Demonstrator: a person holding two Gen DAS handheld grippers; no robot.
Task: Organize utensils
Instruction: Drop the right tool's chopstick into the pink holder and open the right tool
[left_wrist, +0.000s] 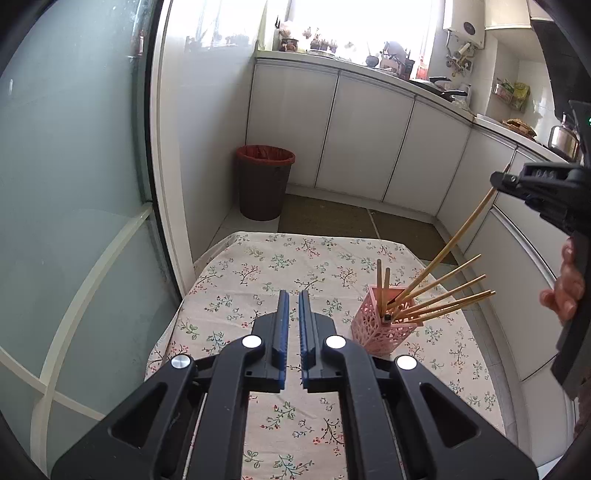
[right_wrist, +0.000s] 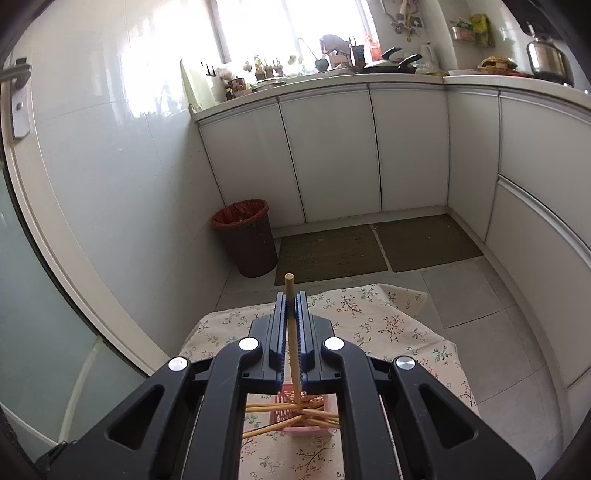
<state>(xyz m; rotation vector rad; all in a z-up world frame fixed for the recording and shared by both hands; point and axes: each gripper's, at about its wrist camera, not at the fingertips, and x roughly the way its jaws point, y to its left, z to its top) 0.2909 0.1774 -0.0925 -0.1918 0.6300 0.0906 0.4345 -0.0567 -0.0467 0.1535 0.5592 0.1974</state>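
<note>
A pink lattice utensil holder (left_wrist: 380, 325) stands on the floral tablecloth (left_wrist: 280, 273) and holds several wooden chopsticks (left_wrist: 454, 295). My right gripper (right_wrist: 292, 314) is shut on one chopstick (right_wrist: 291, 332), whose lower end reaches down into the holder (right_wrist: 295, 428). In the left wrist view the right gripper (left_wrist: 506, 181) is above and right of the holder, with that chopstick (left_wrist: 450, 247) slanting down into it. My left gripper (left_wrist: 293, 299) hovers over the cloth left of the holder, jaws close together with a narrow gap and nothing between them.
The small table's far edge (left_wrist: 306, 236) drops to the tiled floor. A brown bin with a red liner (left_wrist: 264, 181) stands by the wall. White cabinets (left_wrist: 365, 140) carry a cluttered counter. A frosted glass door (left_wrist: 74, 221) is on the left.
</note>
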